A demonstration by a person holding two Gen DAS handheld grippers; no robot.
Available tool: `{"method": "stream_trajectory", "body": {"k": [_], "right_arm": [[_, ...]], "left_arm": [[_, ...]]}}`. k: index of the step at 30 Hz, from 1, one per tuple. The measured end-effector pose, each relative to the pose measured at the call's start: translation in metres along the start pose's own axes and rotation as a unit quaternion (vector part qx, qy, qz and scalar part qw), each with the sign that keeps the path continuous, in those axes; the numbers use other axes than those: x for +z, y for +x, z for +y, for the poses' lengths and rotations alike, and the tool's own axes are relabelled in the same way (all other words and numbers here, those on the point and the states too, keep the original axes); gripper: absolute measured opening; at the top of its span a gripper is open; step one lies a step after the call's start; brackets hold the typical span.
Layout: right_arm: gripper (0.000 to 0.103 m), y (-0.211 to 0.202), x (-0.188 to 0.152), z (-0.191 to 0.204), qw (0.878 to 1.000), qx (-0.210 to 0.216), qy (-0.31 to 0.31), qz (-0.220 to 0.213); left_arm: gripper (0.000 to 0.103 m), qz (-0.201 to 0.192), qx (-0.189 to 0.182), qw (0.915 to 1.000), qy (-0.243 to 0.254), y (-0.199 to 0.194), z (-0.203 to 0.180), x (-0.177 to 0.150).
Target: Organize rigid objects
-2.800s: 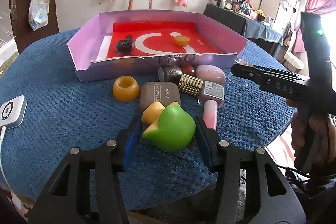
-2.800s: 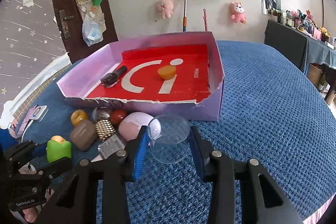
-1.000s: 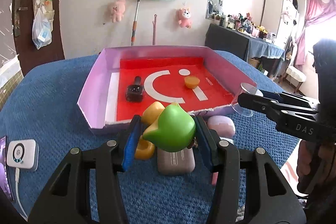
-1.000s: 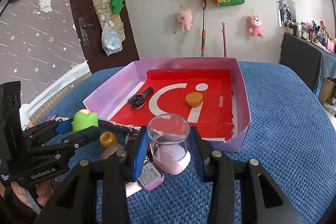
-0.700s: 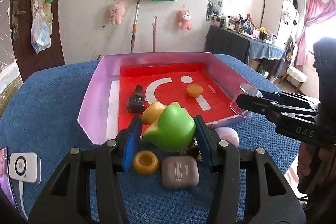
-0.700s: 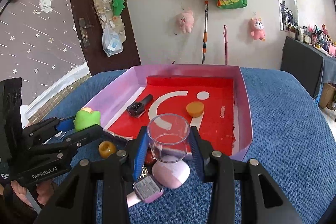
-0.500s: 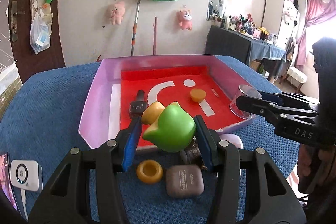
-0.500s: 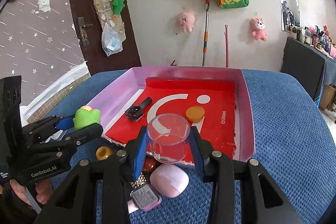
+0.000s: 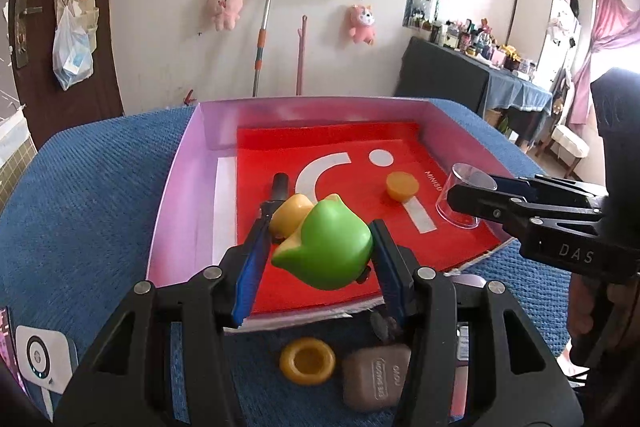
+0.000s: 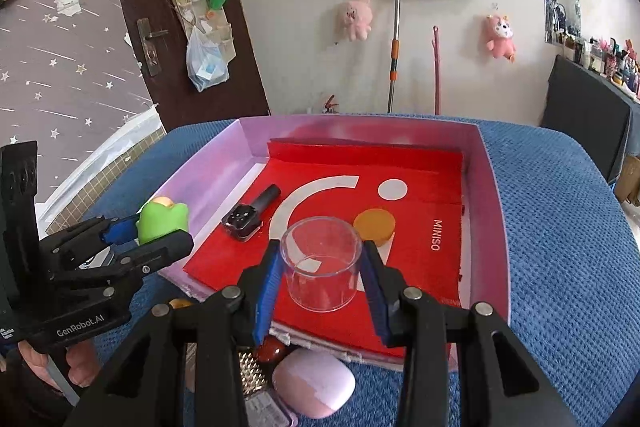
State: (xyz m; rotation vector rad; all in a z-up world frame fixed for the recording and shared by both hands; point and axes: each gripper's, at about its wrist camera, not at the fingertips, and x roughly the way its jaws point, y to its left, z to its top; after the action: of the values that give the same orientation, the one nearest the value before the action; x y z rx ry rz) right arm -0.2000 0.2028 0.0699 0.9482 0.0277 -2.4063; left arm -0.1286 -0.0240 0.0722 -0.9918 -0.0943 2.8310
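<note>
Counter w/ blue knit cover [image 9: 92,195]: both claws have moved from the loose pile to over the lilac box w/ red floor [image 10: 486,195]. Left claw [image 9: 318,247] grips green-yellow toy [image 9: 326,247], right claw [image 10: 320,267] grips clear plastic cup [image 10: 320,263], near the box's front edge. Release probably next.

Green toy [image 9: 326,247] and clear cup [image 10: 322,263] held above red-lined box [image 10: 494,227].

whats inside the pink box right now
On its red liner lie a black watch and an orange disc. The held green toy and clear cup hide some floor.
</note>
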Motion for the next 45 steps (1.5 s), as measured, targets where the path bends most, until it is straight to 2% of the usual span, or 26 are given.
{"method": "stream_trajectory", "body": {"k": [18,22,33,45], "right_arm": [[0.041,0.051,0.005,-0.022,0.998,-0.003,0.013,0.06],[0.041,0.059,0.001,-0.023,0.997,-0.003,0.013,0.073],[0.041,0.077,0.007,-0.029,0.997,-0.017,0.015,0.073],[0.042,0.084,0.012,-0.03,0.997,-0.039,0.013,0.062]], "left_arm": [[0.048,0.073,-0.016,0.9971,-0.017,0.06,0.012,0.005],[0.048,0.086,-0.01,0.9961,-0.018,0.069,0.015,0.003],[0.048,0.091,-0.012,0.9954,-0.027,0.078,0.026,0.012],[0.048,0.09,0.008,0.9957,-0.019,0.096,0.03,0.028]]}}
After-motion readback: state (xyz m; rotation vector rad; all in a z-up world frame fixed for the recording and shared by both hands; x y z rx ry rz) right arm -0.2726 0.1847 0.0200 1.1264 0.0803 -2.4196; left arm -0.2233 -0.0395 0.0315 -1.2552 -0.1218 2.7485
